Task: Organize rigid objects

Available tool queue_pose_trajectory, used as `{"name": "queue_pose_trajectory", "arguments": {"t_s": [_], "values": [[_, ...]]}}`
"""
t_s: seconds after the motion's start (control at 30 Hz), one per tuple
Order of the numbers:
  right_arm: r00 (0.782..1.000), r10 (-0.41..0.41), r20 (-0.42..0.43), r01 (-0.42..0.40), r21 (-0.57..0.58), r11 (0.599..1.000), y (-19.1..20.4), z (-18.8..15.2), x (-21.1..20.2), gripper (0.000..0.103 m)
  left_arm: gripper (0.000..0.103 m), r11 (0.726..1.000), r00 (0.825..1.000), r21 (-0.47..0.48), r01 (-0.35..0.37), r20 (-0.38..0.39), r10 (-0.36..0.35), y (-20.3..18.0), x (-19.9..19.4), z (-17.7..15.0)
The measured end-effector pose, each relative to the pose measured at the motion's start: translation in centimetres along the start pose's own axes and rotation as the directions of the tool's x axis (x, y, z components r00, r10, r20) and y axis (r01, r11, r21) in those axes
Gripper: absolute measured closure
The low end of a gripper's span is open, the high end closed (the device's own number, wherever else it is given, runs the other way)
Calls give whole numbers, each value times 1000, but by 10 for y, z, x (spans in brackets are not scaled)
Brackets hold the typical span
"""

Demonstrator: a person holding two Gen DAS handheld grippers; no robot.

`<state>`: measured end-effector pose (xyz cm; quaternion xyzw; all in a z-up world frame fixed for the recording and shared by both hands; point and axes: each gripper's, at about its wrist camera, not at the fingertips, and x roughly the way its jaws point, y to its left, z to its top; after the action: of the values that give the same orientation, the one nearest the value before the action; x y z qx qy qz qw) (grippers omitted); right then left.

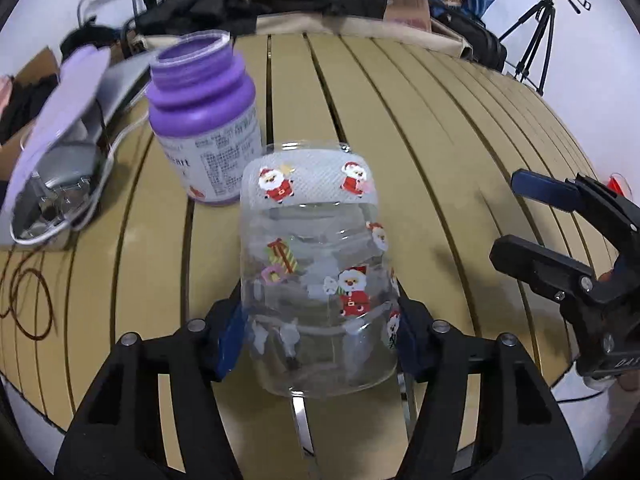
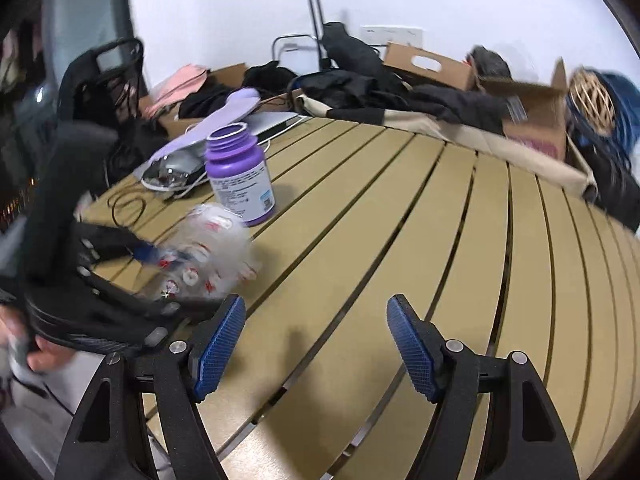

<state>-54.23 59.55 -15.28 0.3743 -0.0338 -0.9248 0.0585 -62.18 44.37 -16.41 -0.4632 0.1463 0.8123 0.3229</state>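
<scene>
In the left view: left gripper [image 1: 320,340] squeezing a clear jar [image 1: 316,264] with Santa stickers, holding it tipped over the table [image 1: 440,128]. Sitting just behind it, a purple bottle [image 1: 204,120] with no lid.

In the right view: right gripper [image 2: 316,348] gaping wide, holding nothing, hanging over bare slats. Showing blurry at left, the jar [image 2: 208,248] near the bottle [image 2: 240,176].
</scene>
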Motion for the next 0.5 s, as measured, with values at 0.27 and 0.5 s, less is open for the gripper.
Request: {"name": "queue_pose_trajectory", "arguments": {"t_s": [0.27, 0.5], "values": [[997, 65, 38, -70, 149, 986, -24, 19, -8, 25, 45, 996, 978, 56, -64, 200, 51, -4, -35, 19], [876, 447, 180, -481, 380, 790, -55, 84, 0, 23, 44, 982, 897, 187, -24, 438, -61, -17, -70, 62]]}}
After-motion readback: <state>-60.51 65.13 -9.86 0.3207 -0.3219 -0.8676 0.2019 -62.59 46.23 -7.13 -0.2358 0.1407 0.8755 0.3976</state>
